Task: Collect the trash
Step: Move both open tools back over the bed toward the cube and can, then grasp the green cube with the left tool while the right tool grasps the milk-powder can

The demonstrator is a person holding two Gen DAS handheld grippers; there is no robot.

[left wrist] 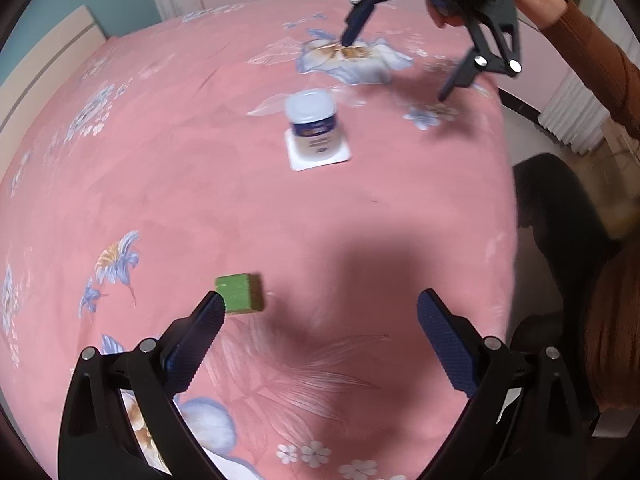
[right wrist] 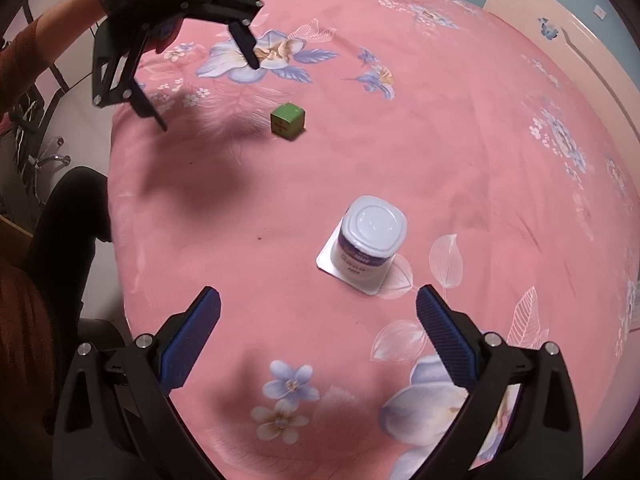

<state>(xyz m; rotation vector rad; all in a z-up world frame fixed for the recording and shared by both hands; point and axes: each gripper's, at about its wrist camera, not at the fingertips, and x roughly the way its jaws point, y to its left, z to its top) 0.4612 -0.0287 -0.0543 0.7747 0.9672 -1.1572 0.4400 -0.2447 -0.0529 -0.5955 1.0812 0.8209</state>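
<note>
Nothing looks collected yet, as I judge it: the upturned yoghurt cup [right wrist: 370,246] stands on its lid flange on the pink floral bed [right wrist: 460,152], and the small green box [right wrist: 287,120] lies well apart from it, nearer the bed's edge; both seem untouched; the left tongs [left wrist: 320,320] hang spread wide and empty with the green box just beside one finger; the right tongs [right wrist: 318,312] are likewise spread and empty, near the cup; no bin or bag shows in either view, so both pickups remain.
</note>
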